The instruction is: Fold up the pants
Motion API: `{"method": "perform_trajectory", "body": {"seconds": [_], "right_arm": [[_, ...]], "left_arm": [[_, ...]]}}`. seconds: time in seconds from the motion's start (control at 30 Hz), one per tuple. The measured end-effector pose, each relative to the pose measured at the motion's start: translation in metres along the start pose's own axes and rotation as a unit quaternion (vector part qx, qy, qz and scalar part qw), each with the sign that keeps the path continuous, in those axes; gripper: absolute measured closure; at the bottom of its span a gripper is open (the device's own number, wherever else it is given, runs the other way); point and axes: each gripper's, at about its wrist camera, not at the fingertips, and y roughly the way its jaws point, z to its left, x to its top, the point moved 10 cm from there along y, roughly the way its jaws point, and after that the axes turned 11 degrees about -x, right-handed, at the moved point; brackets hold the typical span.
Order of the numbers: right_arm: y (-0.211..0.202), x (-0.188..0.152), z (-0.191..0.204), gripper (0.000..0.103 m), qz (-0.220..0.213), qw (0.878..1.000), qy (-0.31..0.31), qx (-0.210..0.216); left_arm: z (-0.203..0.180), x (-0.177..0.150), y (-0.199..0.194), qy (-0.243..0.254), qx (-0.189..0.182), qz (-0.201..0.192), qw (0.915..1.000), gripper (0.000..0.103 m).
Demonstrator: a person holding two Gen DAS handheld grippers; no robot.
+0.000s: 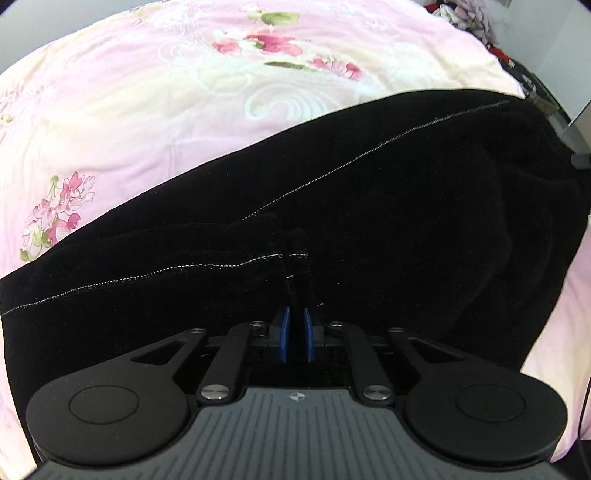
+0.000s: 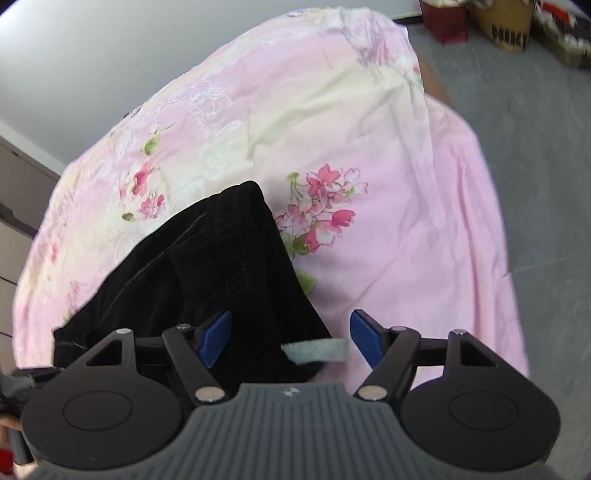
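Black pants (image 1: 369, 206) with pale stitching lie across a pink flowered bedsheet (image 1: 147, 110). My left gripper (image 1: 296, 325) is shut on a fold of the pants near a stitched hem, its blue pads nearly together with black cloth between them. In the right wrist view the pants (image 2: 207, 258) lie folded into a narrow strip on the sheet (image 2: 388, 221). My right gripper (image 2: 288, 332) is open above the near end of the pants, with a grey label (image 2: 317, 350) showing between its blue pads. It holds nothing.
The bed's right edge drops to a grey floor (image 2: 535, 166). Boxes and bags (image 2: 498, 22) stand on the floor at the far right. A white wall (image 2: 92, 55) is behind the bed. Dark clutter (image 1: 517, 66) lies beyond the bed's far corner.
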Motion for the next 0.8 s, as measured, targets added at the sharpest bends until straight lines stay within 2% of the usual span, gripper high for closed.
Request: {"method": "perform_trajectory", "body": {"seconds": [0.23,0.3,0.37,0.43,0.5,0.57,0.8], "right_arm": [[0.046,0.012,0.009,0.034,0.049,0.996,0.014,0.073],[0.061,0.009,0.014,0.044,0.060,0.994,0.014,0.087],[0.069,0.006,0.016,0.046,0.055,0.995,0.004,0.081],[0.065,0.005,0.020,0.054,0.047,0.996,-0.010,0.077],[0.053,0.004,0.028,0.068,0.037,0.997,-0.036,0.065],[0.039,0.004,0.041,0.073,0.024,0.997,-0.065,0.045],[-0.020,0.002,0.102,0.078,-0.014,0.986,-0.165,-0.034]], "left_arm": [[0.005,-0.001,0.003,-0.008,-0.005,0.006,0.9999,0.088],[0.006,0.000,0.005,-0.006,-0.003,0.009,0.9999,0.088],[0.006,0.001,0.006,-0.002,0.000,0.012,0.9999,0.088],[0.005,0.002,0.008,0.000,0.001,0.014,0.9999,0.089],[0.002,0.004,0.010,0.002,0.000,0.017,0.9999,0.089],[0.001,0.004,0.010,0.003,0.000,0.017,0.9998,0.089],[0.000,0.000,0.010,0.014,-0.002,0.007,0.9999,0.089]]}}
